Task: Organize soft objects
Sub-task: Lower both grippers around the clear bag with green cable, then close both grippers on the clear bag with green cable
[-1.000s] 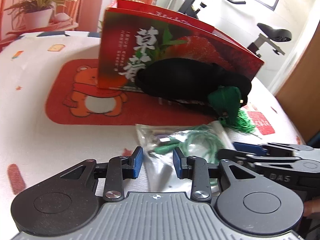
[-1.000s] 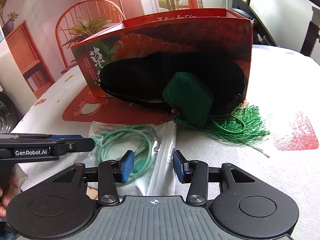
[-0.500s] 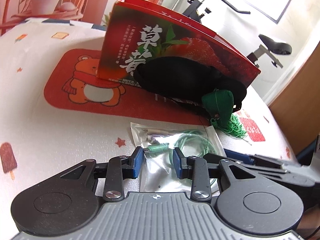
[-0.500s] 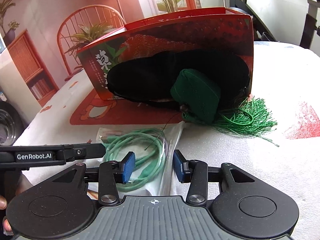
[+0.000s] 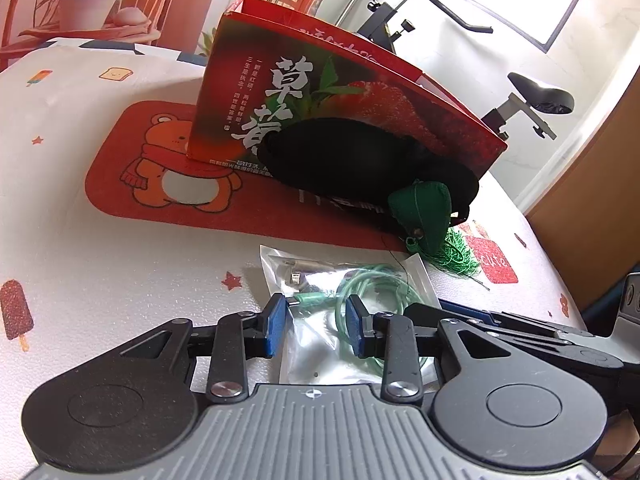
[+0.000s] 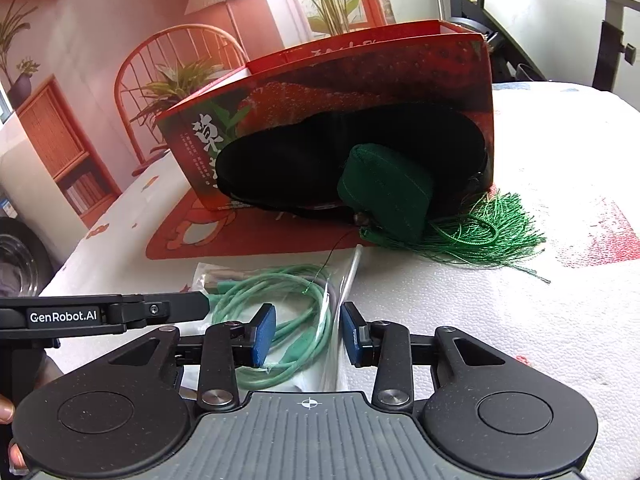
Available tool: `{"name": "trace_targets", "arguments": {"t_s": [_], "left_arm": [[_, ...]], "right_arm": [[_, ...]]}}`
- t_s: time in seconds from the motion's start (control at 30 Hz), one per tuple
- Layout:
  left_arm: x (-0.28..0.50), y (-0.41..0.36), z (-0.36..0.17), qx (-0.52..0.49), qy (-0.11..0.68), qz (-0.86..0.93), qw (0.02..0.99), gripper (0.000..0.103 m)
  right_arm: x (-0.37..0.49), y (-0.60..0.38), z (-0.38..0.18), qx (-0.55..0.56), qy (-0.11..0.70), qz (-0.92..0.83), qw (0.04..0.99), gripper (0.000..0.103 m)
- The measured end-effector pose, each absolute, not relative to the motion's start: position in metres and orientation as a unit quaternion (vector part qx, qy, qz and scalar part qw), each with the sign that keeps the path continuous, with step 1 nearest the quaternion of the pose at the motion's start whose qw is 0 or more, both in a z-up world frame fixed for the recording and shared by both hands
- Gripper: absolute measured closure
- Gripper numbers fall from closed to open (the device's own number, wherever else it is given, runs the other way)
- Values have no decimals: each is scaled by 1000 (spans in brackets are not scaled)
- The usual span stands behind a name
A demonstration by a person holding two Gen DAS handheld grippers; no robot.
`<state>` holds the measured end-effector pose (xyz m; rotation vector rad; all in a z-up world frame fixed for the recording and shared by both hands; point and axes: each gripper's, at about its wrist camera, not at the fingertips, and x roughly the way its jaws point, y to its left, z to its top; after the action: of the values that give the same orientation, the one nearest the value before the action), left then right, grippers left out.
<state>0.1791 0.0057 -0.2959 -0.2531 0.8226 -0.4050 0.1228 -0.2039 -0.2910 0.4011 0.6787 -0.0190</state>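
A red strawberry-printed box (image 5: 320, 92) (image 6: 360, 76) stands on the table. A black soft pouch (image 5: 352, 156) (image 6: 304, 160) leans against its front. A green fabric sachet (image 5: 420, 208) (image 6: 384, 192) with a green tassel (image 6: 480, 232) rests on the pouch. A clear bag with a coiled green cable (image 5: 360, 292) (image 6: 280, 296) lies in front. My left gripper (image 5: 316, 330) is open and empty just above the bag. My right gripper (image 6: 308, 334) is open and empty over the same bag, beside the left one.
A red bear-print mat (image 5: 160, 168) lies under the box on the white patterned tablecloth (image 5: 80, 264). An exercise bike (image 5: 520, 92) stands behind the table. A chair and potted plants (image 6: 176, 76) stand at the back. The table's right edge (image 5: 560, 264) is near.
Both grippers have drawn back and risen a little from the box; the box and pouch look farther off. Both stay open. The objects have not moved.
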Motion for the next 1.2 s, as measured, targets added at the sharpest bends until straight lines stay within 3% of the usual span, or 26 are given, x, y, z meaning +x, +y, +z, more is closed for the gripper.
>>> {"name": "trace_targets", "arguments": {"t_s": [0.23,0.97,1.2], "left_arm": [[172,6,-287,-119,380,-206,894,69],[168,4,-296,-85,409,-183,890,69],[171,4,-300,-103,413,-199,883,69]], "right_arm": [[116,-205,-286,204,313,-2,928,75],[113,-213,-295,197,339,-52,918,68],[124,-202,-294,181,356,-15,917,71]]}}
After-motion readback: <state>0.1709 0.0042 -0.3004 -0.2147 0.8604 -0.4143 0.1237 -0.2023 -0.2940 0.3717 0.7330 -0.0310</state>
